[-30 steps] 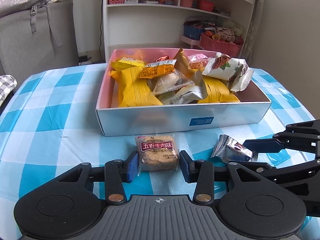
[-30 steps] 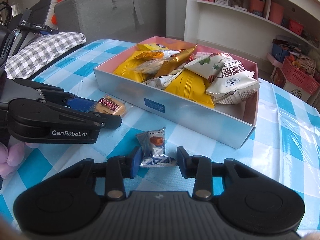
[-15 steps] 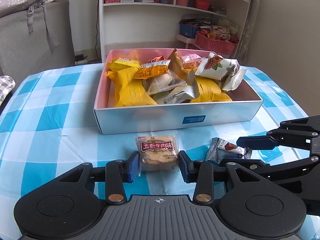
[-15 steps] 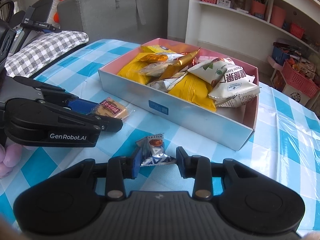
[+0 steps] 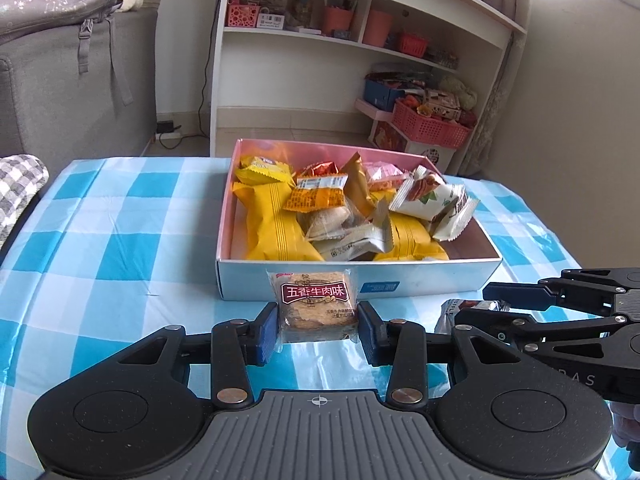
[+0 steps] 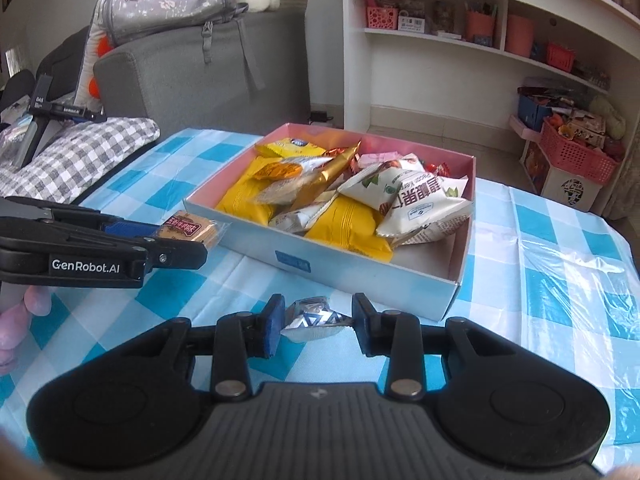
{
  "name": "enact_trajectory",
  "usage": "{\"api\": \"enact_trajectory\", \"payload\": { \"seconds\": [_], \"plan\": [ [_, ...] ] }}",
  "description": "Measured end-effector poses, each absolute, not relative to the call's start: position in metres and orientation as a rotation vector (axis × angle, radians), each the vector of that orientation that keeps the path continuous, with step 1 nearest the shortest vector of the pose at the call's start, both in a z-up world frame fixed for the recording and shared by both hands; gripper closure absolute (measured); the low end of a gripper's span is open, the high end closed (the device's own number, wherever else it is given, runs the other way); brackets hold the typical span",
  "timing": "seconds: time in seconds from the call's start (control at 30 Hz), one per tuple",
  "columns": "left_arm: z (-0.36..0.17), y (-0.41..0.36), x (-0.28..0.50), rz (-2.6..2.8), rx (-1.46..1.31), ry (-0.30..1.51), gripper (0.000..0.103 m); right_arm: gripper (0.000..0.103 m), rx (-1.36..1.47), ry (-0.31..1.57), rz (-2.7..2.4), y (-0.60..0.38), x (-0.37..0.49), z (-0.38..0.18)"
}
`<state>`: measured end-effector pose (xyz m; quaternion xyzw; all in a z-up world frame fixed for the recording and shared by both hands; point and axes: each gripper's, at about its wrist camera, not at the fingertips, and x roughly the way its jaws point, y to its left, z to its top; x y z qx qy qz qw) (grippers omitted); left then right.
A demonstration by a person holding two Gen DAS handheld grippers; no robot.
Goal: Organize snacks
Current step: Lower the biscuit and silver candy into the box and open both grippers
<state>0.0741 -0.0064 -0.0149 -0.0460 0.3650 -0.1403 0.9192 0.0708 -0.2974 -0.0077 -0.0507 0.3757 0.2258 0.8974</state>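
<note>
I'm holding a beef-flavor biscuit pack point(image 5: 314, 306) in my left claw point(image 5: 318, 330), blue pads pressing on both sides of the wrapper, and it's hanging just in front of the near wall of the snack box point(image 5: 432, 280). My right claw point(image 6: 314, 326) is clamping a small silver foil snack point(image 6: 310, 318) the same way, just off the box's near wall, to the right of the biscuit. The box itself is sitting on the blue-checked tabletop point(image 5: 120, 248), pink inside and already piled with stuff: yellow packs point(image 5: 276, 228), an orange packet point(image 5: 318, 198) and white nut bags point(image 6: 416, 200) leaning on the right side. White shelves point(image 5: 360, 40) are standing behind the tabletop.
</note>
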Motion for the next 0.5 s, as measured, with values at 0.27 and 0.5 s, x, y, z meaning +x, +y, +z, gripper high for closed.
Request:
{"api": "enact_trajectory", "payload": {
  "seconds": [0.27, 0.5],
  "plan": [
    [-0.002, -0.011, 0.09, -0.286, -0.142, 0.73, 0.064, 0.07, 0.035, 0.712, 0.371, -0.313, 0.088, 0.008],
    [-0.007, -0.027, 0.114, -0.299, -0.147, 0.765, 0.064, 0.07, 0.134, 0.691, 0.29, -0.324, 0.107, 0.005]
  ]
}}
